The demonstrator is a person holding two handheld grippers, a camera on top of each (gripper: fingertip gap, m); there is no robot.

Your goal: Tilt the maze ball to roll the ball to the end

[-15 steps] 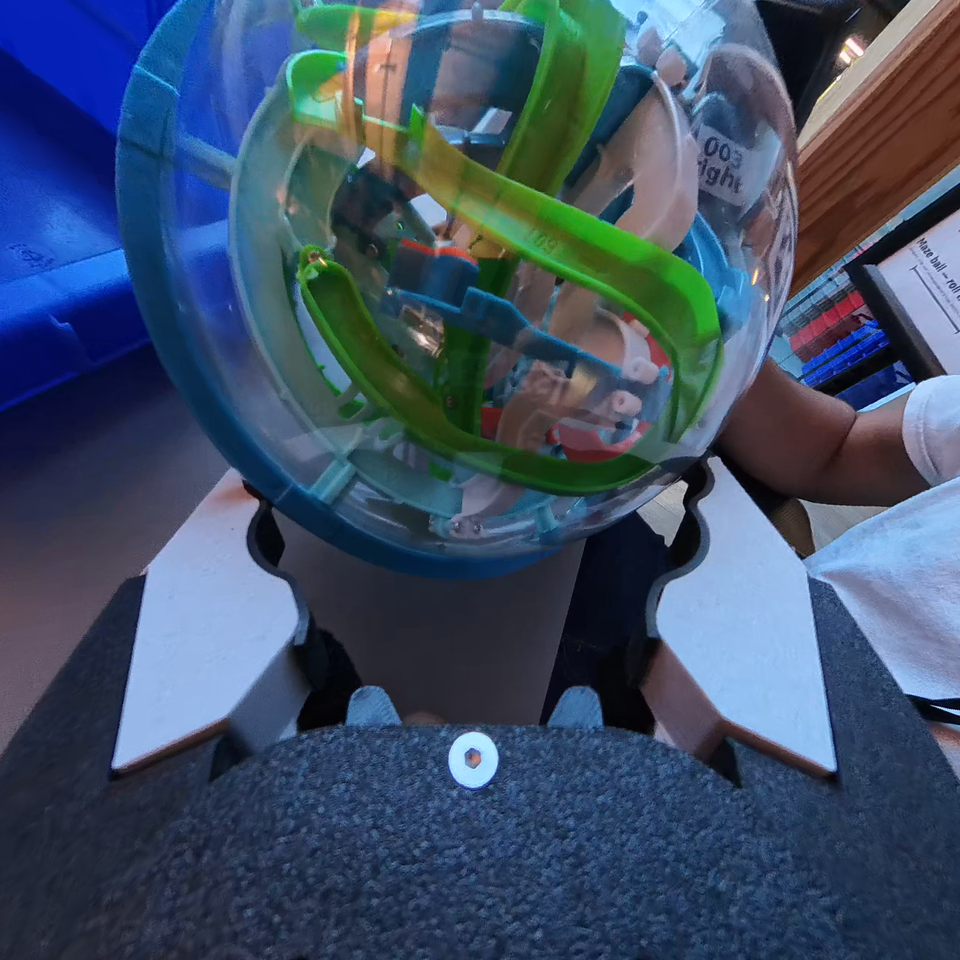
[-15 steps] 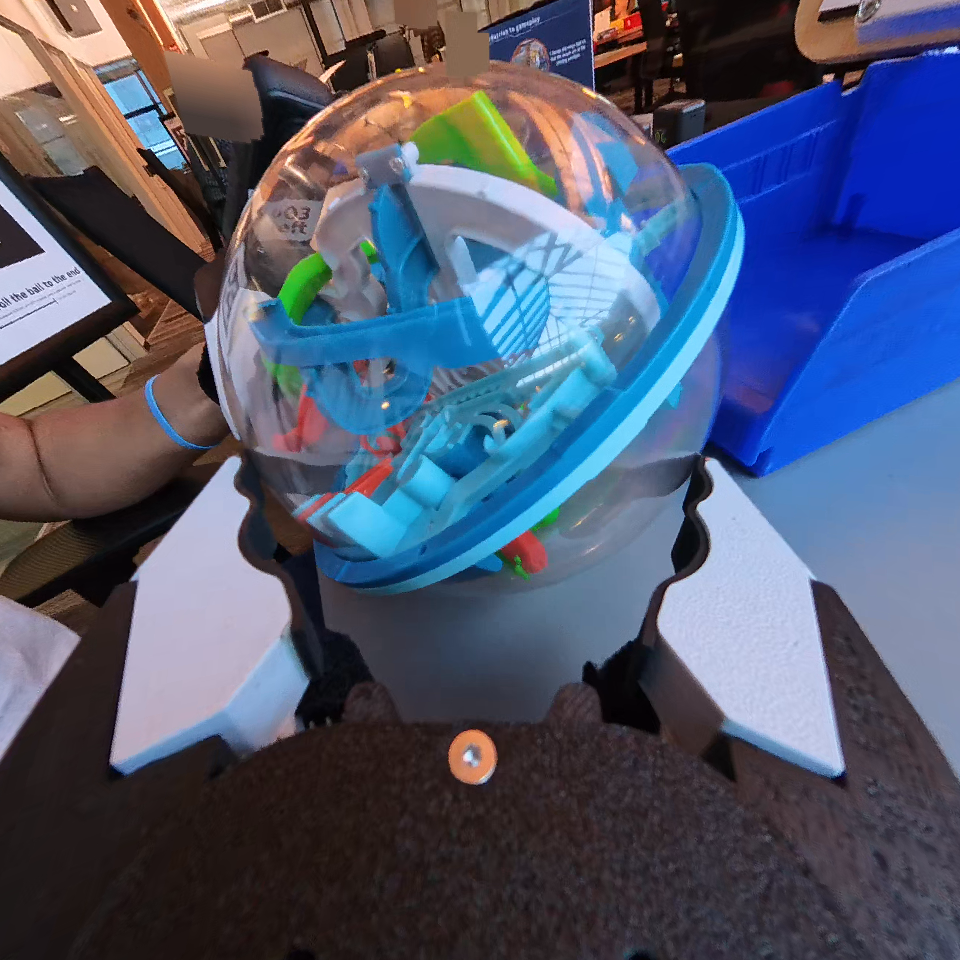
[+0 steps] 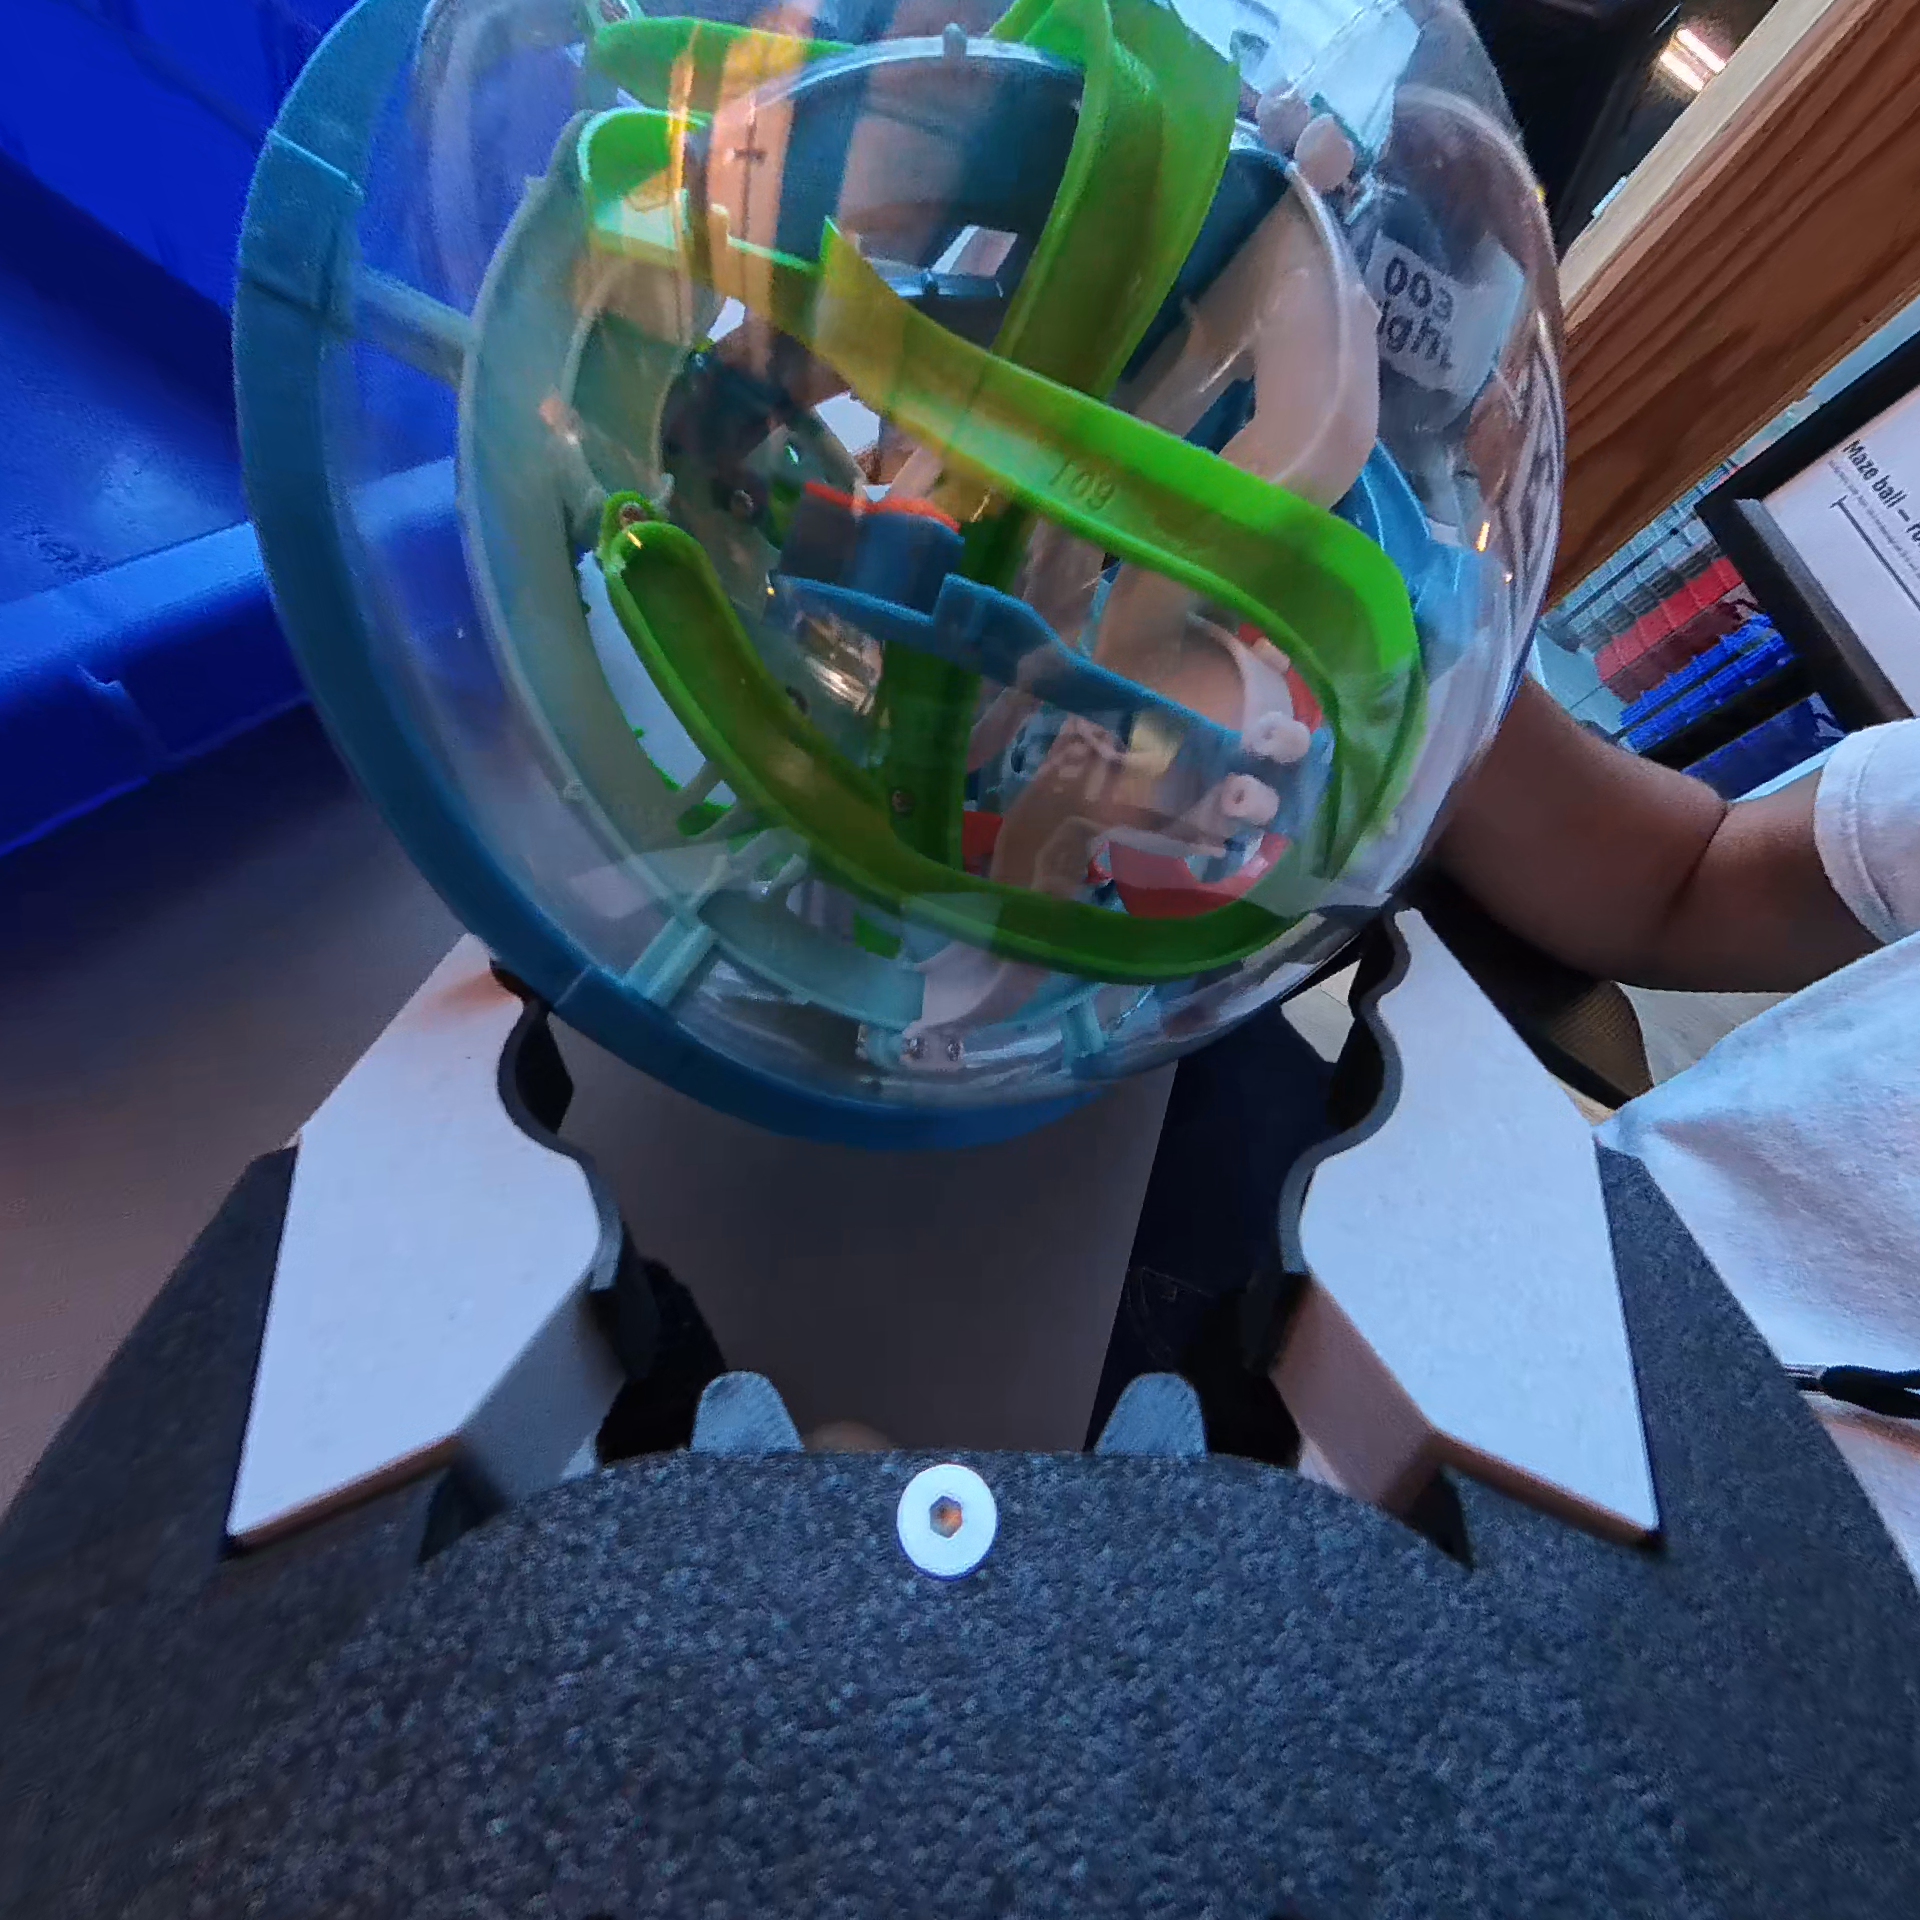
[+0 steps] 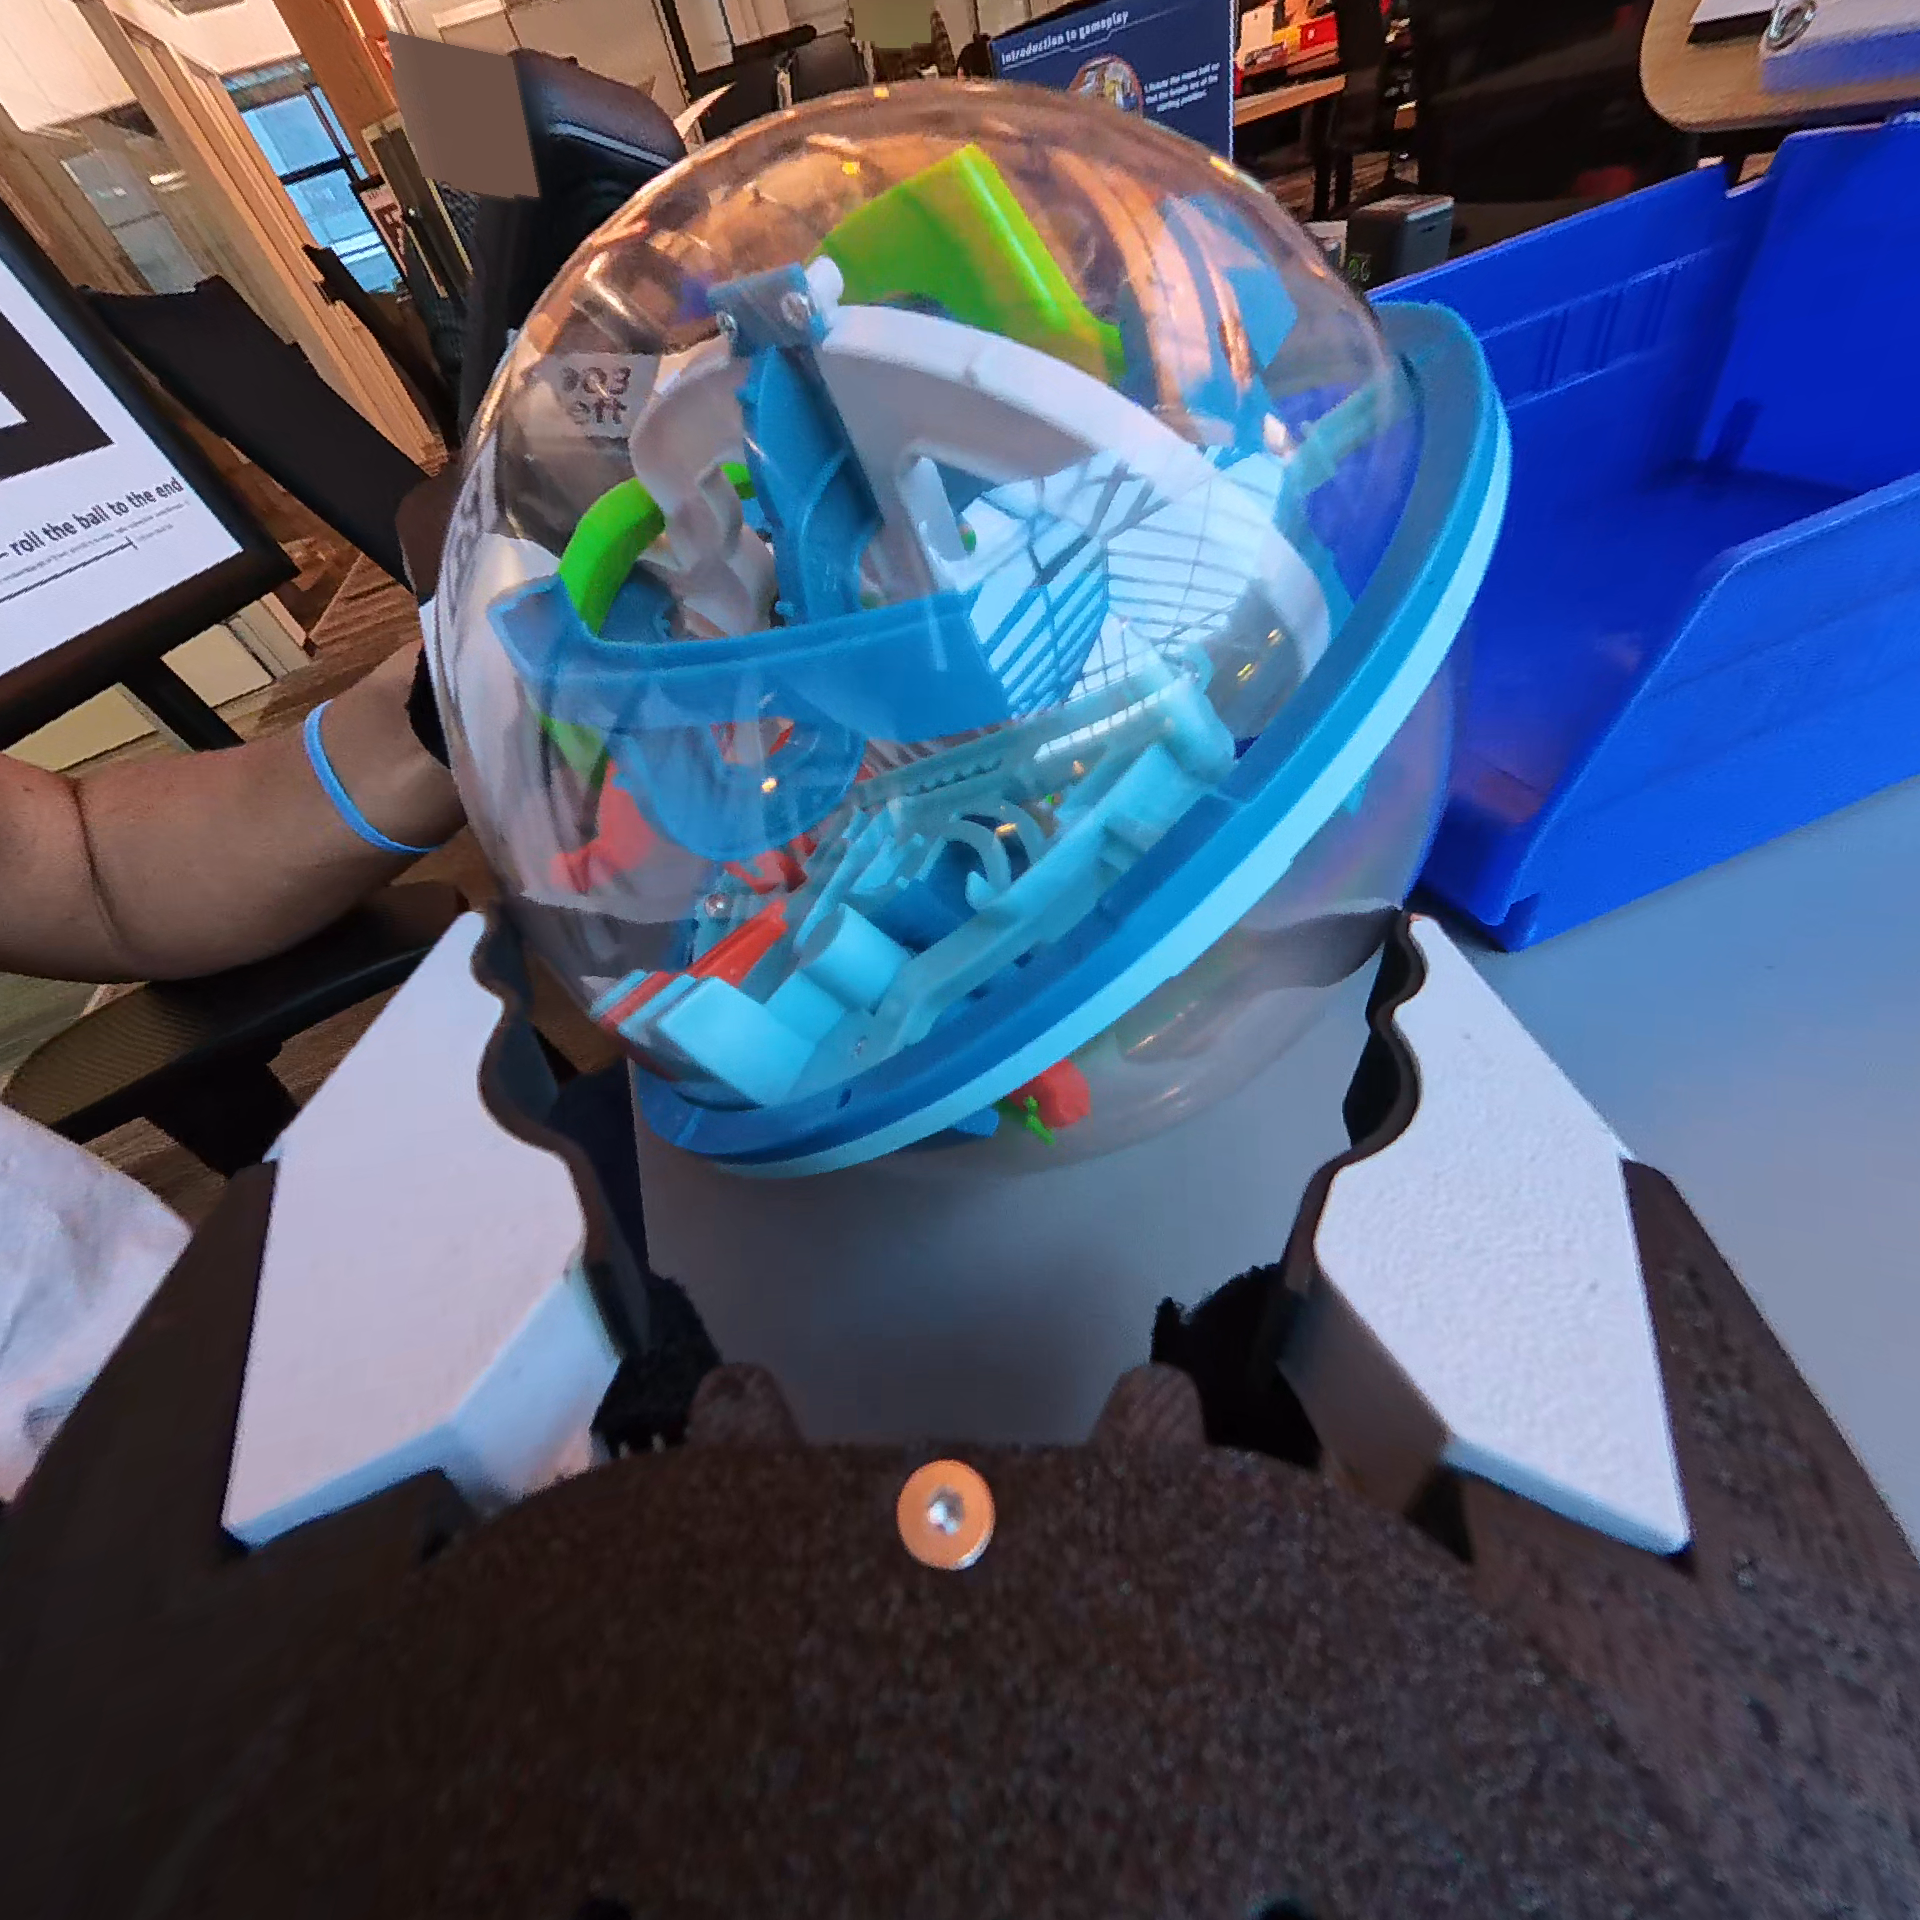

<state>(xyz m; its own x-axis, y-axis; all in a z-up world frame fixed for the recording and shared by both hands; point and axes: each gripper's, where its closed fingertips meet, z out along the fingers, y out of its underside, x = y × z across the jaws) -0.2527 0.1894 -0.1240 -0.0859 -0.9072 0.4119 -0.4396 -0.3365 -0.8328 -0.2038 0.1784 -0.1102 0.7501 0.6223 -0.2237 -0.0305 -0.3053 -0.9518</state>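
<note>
Worktop (image 4: 1714, 1091), grey, fills the lower right of the right wrist view; its near edge runs down the centre of the left wrist view, with dark floor to the right of that edge. Blue bin (image 4: 1683, 582) stands in the upper right, its front lip low and open, just behind the maze ball. Maze ball (image 4: 935, 623), a clear sphere with a blue equator ring tilted steeply, occupies the centre and upper half of both views; green, blue, white and red tracks fill it. The small rolling ball cannot be picked out. Left hand-held gripper (image 3: 940, 997): jaws spread wide, the sphere's lower curve seated between the two tips, the blue ring at the left tip. Right hand-held gripper (image 4: 940, 987): jaws likewise spread wide, tips against the sphere's lower sides. Each cradles the sphere from an opposite side; whether either presses firmly cannot be told. A bare strip of worktop shows under the sphere between the jaws. Forearm (image 4: 208, 842) with a blue wristband at centre left. Framed sign (image 4: 94, 540) at the left edge.
</note>
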